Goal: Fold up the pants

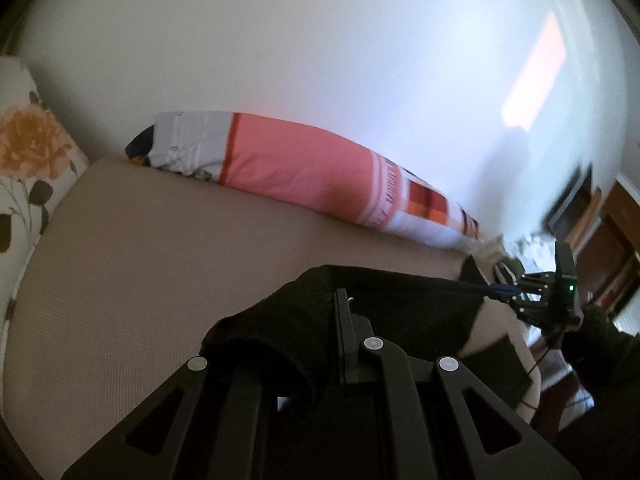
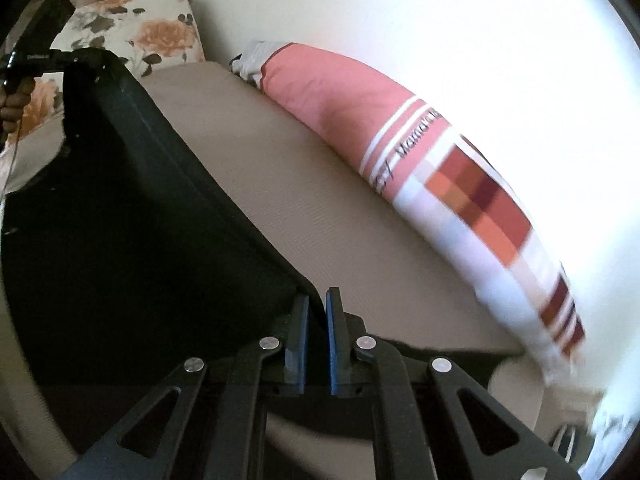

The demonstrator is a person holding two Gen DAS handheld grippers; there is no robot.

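Observation:
Black pants hang stretched between my two grippers above a beige bed. My left gripper is shut on one end of the pants; cloth bunches over its left finger. My right gripper is shut on the other end of the pants, its blue pads pinching the edge. The right gripper also shows in the left wrist view at the far right, and the left gripper shows in the right wrist view at the upper left. The lower part of the pants droops out of sight.
A long pink, white and checked bolster lies along the white wall at the bed's far side; it also shows in the right wrist view. A floral pillow sits at the bed's head. Wooden furniture stands at the right.

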